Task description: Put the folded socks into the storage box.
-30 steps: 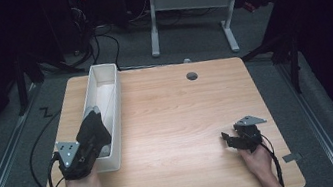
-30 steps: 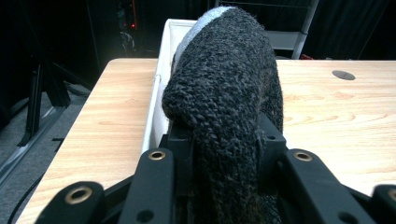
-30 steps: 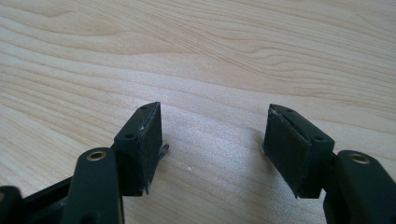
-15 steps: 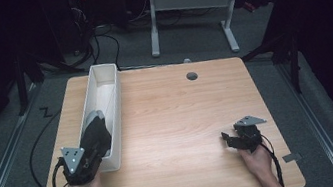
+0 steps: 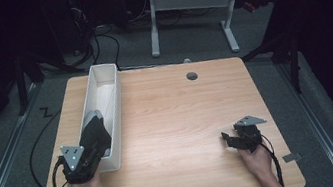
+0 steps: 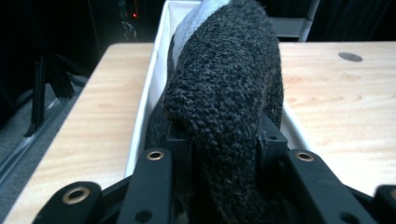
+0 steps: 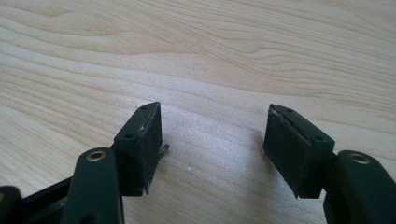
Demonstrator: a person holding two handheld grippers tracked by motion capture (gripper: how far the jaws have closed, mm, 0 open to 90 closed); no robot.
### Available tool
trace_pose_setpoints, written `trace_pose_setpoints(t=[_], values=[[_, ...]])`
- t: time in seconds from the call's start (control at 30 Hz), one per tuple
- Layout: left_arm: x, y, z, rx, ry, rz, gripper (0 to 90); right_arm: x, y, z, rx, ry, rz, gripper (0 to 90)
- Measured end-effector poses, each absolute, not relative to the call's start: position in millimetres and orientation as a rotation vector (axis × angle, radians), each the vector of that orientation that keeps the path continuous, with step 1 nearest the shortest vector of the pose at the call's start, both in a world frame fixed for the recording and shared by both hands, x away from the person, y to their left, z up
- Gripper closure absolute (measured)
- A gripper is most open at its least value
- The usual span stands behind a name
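Note:
A dark knitted sock (image 5: 94, 131) with a light grey end is clamped in my left gripper (image 5: 93, 146), which is shut on it. The sock sits over the near end of a long white bin (image 5: 114, 89) at the table's left. In the left gripper view the sock (image 6: 224, 79) bulges up between the jaws and hides most of the bin's inside (image 6: 156, 74). My right gripper (image 5: 232, 139) rests low at the table's near right. Its jaws stand open (image 7: 212, 149) with only bare wood between the pads.
The wooden table (image 5: 182, 111) has a round cable hole (image 5: 192, 75) near its far edge. Cables trail from both grippers over the near edge. Beyond the table are a dark floor and the legs of a white desk (image 5: 226, 18).
My left hand has shifted slightly toward the near edge with the sock still in its grip. The right gripper has not moved.

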State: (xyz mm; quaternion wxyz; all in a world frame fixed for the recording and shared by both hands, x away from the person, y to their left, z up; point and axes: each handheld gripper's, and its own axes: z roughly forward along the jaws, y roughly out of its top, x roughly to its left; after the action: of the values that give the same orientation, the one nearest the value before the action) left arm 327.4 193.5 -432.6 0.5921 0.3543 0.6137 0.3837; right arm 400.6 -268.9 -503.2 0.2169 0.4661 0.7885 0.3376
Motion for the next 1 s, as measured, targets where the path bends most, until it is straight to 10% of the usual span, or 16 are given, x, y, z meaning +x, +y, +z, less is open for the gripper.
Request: trace_pose_setpoints(t=[1.0], values=[[314, 183, -453, 0.788, 1.475, 0.874, 61.9, 400, -268, -503, 1.291, 2.181, 0.93, 36.5]])
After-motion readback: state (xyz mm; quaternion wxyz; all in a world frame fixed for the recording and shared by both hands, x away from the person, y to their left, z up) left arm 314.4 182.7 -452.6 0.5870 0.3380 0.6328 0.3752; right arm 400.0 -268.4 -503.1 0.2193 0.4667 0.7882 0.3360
